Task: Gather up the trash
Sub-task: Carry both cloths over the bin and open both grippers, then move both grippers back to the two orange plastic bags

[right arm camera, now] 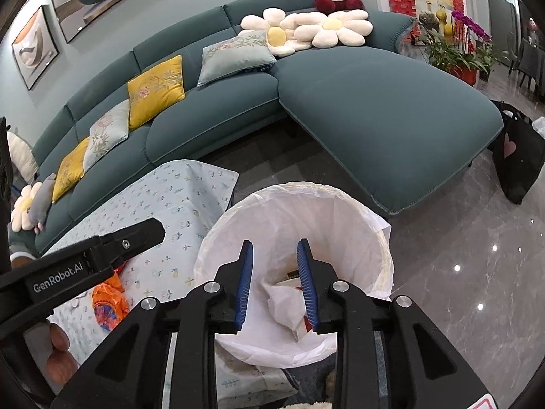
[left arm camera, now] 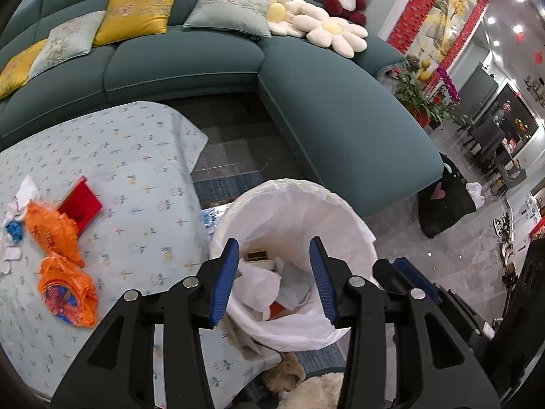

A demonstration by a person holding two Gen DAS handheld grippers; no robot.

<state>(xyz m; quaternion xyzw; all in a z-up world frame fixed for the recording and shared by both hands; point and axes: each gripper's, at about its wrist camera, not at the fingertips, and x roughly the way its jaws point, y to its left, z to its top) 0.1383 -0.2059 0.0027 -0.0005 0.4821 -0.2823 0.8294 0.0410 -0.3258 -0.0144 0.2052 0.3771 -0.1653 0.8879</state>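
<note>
A bin with a white liner point(left arm camera: 306, 204) stands on the floor beside the table and holds crumpled paper and a small box; it also shows in the right wrist view point(right arm camera: 340, 211). My left gripper point(left arm camera: 275, 250) is open and empty above the bin's near rim. My right gripper point(right arm camera: 275, 250) is open and empty over the bin. Two orange wrappers point(left arm camera: 56, 230) point(left arm camera: 68, 293), a red box point(left arm camera: 81, 202) and white tissue with a blue scrap point(left arm camera: 15, 228) lie on the table's left side. One orange wrapper shows in the right wrist view point(right arm camera: 109, 301).
The table has a pale flowered cloth point(left arm camera: 136, 170). A teal corner sofa point(left arm camera: 340, 109) with cushions stands behind. A black bag point(left arm camera: 446, 204) sits on the floor right of the sofa. Plush items point(left arm camera: 306, 385) lie on the floor below the bin.
</note>
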